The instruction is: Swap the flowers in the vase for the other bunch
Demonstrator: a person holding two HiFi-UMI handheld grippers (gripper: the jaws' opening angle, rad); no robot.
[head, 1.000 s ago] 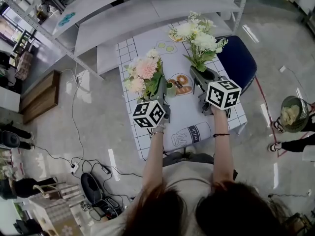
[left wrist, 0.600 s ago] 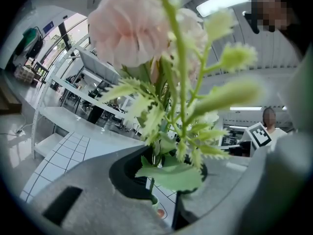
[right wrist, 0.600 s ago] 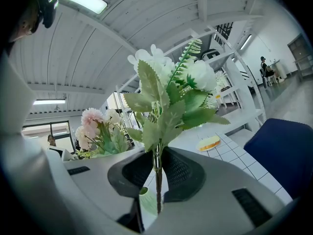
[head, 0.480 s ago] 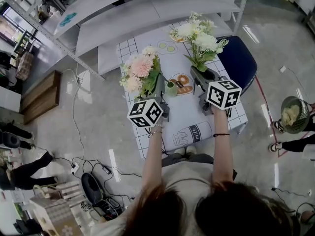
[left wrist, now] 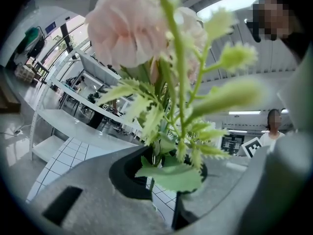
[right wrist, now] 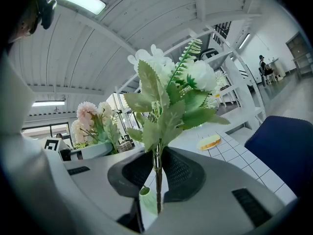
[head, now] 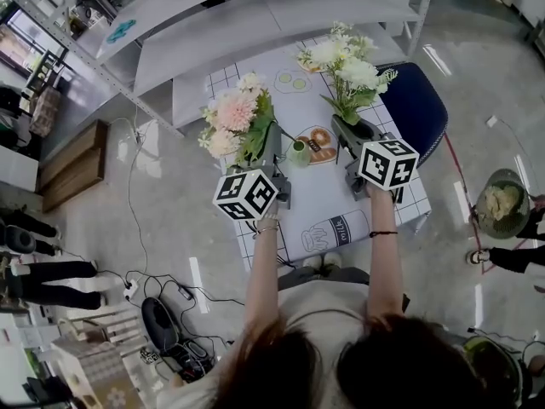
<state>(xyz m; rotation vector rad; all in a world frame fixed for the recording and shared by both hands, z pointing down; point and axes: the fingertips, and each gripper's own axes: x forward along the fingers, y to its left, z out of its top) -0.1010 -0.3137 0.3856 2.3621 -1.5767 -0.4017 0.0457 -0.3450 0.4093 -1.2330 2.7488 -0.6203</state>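
- Pink flowers (head: 232, 118) held upright above the checked table (head: 341, 198), their stems clamped in the left gripper (head: 274, 147).
- White flowers (head: 345, 62) also upright, stems pinched tight by the right gripper (head: 351, 135).
- Small green vase (head: 298, 152) stands on the table between both grippers.

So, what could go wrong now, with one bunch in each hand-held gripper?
The small green vase stands between both bunches; a trailing stem could tip it. The right hand-held gripper pinches the white bunch only by its thin stem, so the heavy top may swing. The pink bunch might tangle with it.
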